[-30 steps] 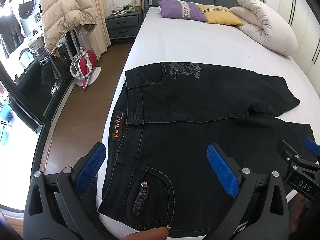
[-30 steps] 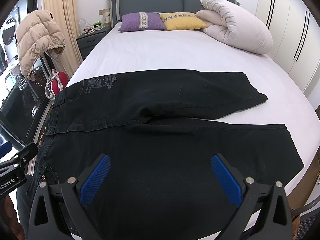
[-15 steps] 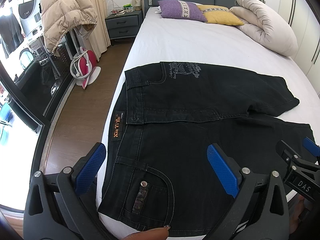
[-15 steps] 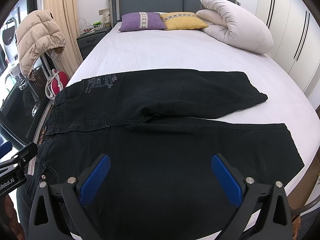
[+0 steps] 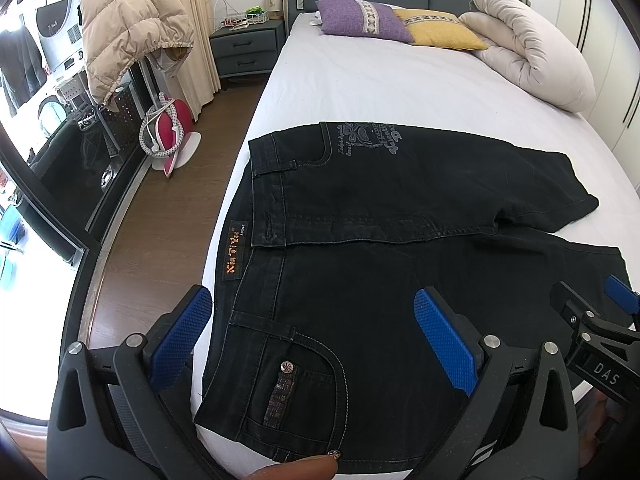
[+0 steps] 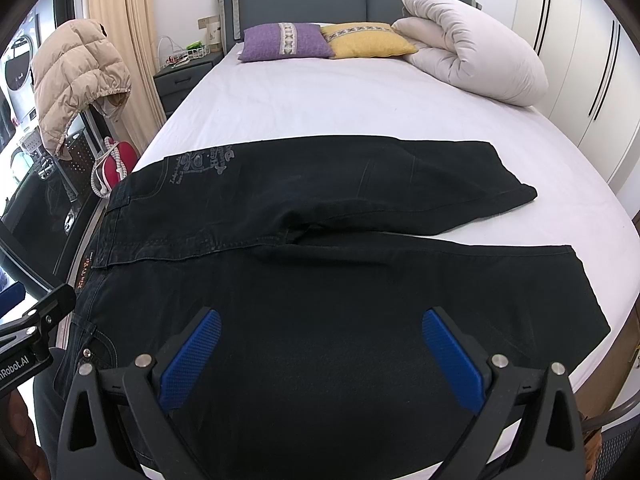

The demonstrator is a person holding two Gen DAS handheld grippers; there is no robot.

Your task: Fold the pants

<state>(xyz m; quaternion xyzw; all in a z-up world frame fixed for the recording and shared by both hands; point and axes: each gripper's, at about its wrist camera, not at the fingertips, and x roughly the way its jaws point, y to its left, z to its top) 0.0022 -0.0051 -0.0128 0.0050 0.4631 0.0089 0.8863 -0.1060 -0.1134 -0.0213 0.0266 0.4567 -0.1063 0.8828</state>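
Black denim pants (image 5: 384,248) lie flat on the white bed (image 5: 384,92), waistband at the left edge, both legs spread to the right; they also show in the right wrist view (image 6: 340,272). My left gripper (image 5: 312,340) is open and empty, hovering over the near back pocket and waistband. My right gripper (image 6: 316,360) is open and empty, hovering over the near leg. Its tip shows at the right of the left wrist view (image 5: 592,328).
A purple pillow (image 6: 286,40), a yellow pillow (image 6: 366,40) and a rolled white duvet (image 6: 476,48) lie at the bed's head. A beige puffer jacket (image 5: 128,36) hangs on a rack at the left. A nightstand (image 5: 244,50) and wood floor (image 5: 160,208) lie left of the bed.
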